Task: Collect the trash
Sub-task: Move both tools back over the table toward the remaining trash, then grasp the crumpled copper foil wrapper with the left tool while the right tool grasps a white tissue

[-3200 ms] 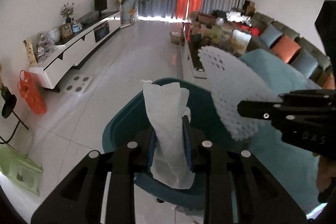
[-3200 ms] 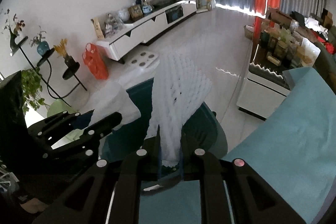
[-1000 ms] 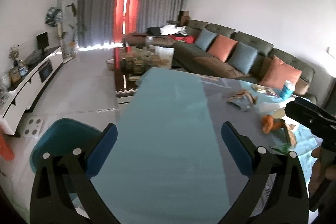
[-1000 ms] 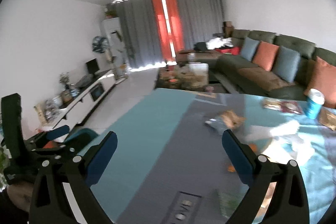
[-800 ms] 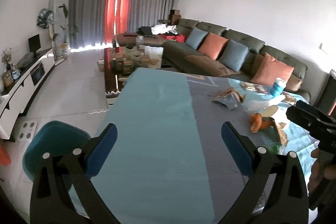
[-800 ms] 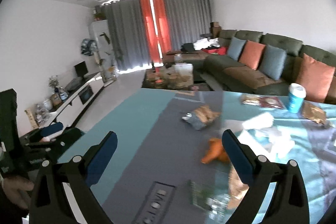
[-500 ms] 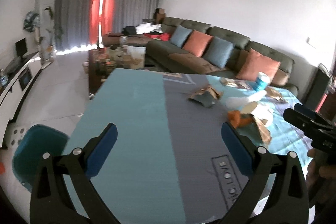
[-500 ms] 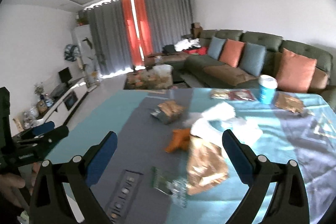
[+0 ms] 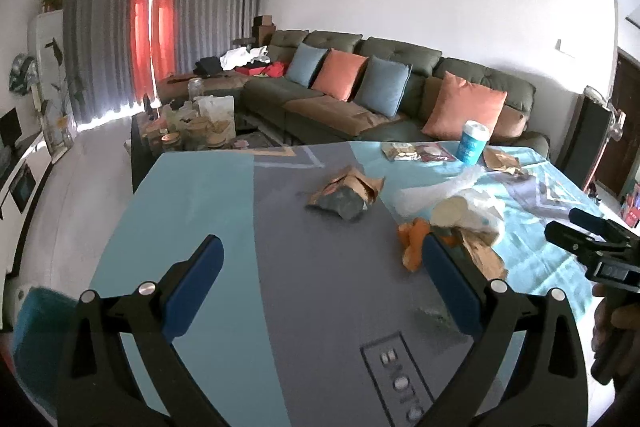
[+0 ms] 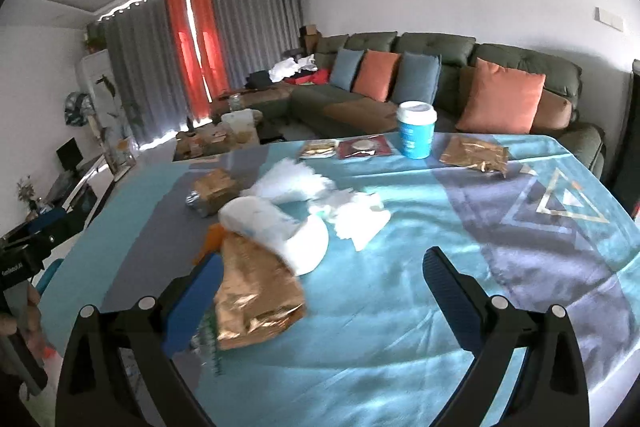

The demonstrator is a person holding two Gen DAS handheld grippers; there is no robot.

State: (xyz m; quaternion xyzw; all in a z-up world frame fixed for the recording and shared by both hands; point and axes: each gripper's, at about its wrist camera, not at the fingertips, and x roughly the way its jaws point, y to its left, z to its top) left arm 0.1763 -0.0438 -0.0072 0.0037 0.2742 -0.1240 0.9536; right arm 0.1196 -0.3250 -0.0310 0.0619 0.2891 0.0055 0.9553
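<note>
We hold the left gripper with its blue pads spread wide and nothing between them, over the grey stretch of the tablecloth. The right gripper is likewise spread wide and empty, above the teal cloth.

From the right gripper outward: a crumpled gold wrapper lies at 9 o'clock, just beside the left pad. At 11 o'clock a tipped white paper cup rests against the wrapper's far edge. An orange scrap shows at 10 o'clock, partly hidden behind it. White tissue sits at 12 o'clock, near the cup. Farther out at 11 o'clock lies a brown-and-grey snack bag. At 12 o'clock, well apart, stands an upright blue cup with a white lid, with flat packets to its left and a gold foil pouch to its right.

In the left view the trash heap sits at 1 o'clock, and a teal bin shows blurred at 8 o'clock, below the table edge. A sofa with cushions runs behind the table.
</note>
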